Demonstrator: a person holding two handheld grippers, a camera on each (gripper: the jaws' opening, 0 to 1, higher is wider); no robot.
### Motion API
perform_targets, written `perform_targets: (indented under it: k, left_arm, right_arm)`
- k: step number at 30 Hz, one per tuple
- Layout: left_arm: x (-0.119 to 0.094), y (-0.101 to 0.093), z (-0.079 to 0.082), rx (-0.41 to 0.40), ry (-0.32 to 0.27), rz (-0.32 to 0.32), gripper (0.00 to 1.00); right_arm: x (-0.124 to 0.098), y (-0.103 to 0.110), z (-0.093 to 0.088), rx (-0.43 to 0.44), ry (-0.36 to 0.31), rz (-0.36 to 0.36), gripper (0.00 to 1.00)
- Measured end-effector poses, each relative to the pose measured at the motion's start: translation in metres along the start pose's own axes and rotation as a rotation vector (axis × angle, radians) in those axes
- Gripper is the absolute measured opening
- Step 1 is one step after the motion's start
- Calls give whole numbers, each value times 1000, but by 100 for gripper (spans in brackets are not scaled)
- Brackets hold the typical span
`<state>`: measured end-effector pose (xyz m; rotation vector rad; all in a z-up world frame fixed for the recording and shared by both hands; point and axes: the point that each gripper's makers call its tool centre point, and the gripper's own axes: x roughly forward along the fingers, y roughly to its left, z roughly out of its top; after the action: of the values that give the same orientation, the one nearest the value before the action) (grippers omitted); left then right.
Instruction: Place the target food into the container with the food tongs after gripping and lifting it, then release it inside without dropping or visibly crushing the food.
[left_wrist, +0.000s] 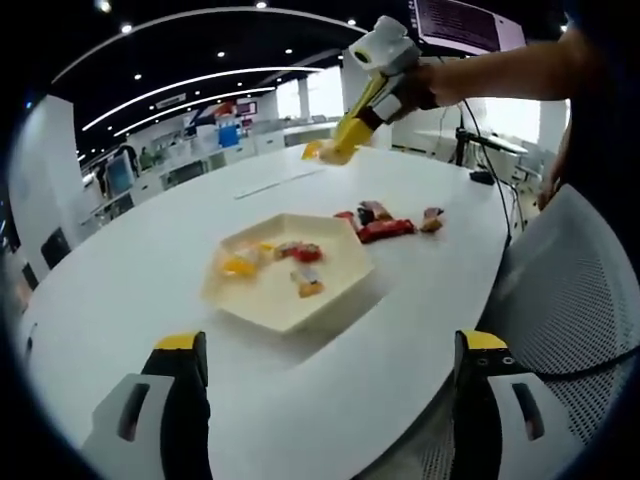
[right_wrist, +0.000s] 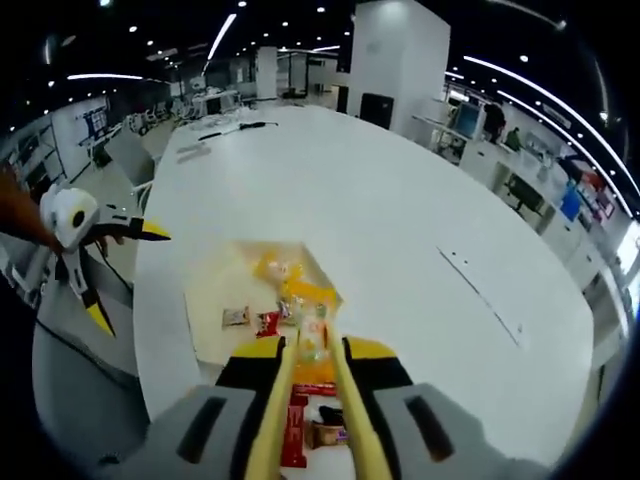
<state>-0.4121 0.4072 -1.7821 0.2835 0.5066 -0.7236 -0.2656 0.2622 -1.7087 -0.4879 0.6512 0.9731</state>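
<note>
White table, cream hexagonal container sits near its edge, used as reference below.

Left gripper view: left gripper hangs over the table edge on the near side of the container, jaws spread wide, nothing between them. Container holds several wrapped snacks, yellow and red/orange wrappers. Just beyond the container's far side, a loose group of packets lies on the table, a red one most obvious. Further past that, the right gripper is held up in a person's hand, well above the table, with yellow tongs in its jaws.

Right gripper view: right gripper jaws are pinched on the two arms of the yellow food tongs. Tong tips are nearly together and have hold of a small yellow-orange packet, hanging over the near rim of the container. Whether the packet is clear of the rim or touching it, cannot tell. Red packets lie on the table on this side of the container, under the tongs. Left gripper shows off to the container's side, past the table edge, jaws splayed apart.
</note>
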Motion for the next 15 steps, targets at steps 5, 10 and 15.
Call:
perform_targets:
  k: [5,10,15]
  left_arm:
    - [0,0,-1,6,5,4,99]
    - [0,1,0,7,5,7,99]
    - [0,1,-1,10,6,5,99]
  right_arm:
    - [13,19,24,-29,-12,34,22]
    - [26,36,40,-64,-13,66,21]
    - [39,47,49,-76,-10,87,21]
